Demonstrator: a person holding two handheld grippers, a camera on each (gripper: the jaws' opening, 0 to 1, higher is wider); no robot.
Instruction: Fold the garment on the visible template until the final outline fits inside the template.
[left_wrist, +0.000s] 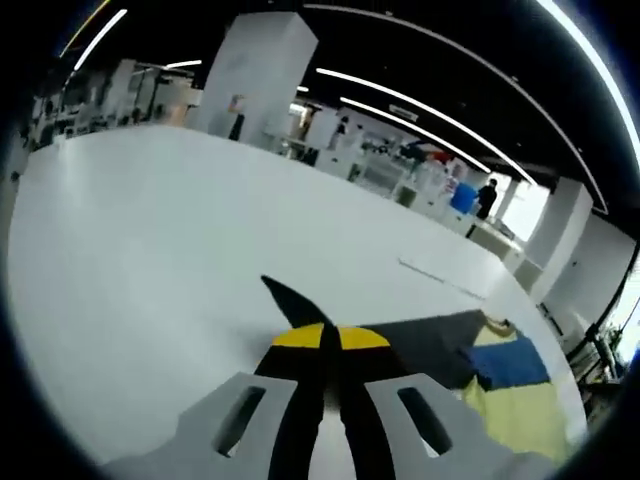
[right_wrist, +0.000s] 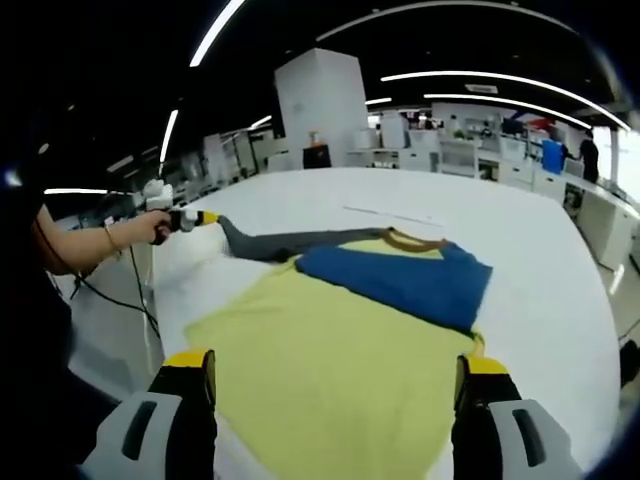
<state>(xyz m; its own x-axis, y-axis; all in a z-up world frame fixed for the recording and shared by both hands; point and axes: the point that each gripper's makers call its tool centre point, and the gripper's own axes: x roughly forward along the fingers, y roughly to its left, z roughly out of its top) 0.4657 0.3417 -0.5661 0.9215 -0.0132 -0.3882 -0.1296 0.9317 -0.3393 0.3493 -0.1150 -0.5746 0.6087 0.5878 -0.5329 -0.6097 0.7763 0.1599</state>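
Right gripper (right_wrist: 332, 385): yellow-tipped jaws spread wide, hovering over the near hem of the garment, holding nothing.
Garment: yellow, blue and grey colour-block fabric top (right_wrist: 340, 350) lying flat on the white table (right_wrist: 560, 300); blue sleeve folded across the chest, grey sleeve stretched out towards the left gripper.
Left gripper (left_wrist: 328, 345): jaws pressed together, pinching the pointed dark tip of the grey sleeve (left_wrist: 285, 298).
Person's hand (right_wrist: 150, 228): grasping the left gripper at the table's left edge.
Background: open hall with white pillars and ceiling light strips.

Yellow-blue garment (right_wrist: 340, 350) on white table (right_wrist: 560, 270), left gripper (right_wrist: 212, 219) pinching grey sleeve (right_wrist: 280, 243)
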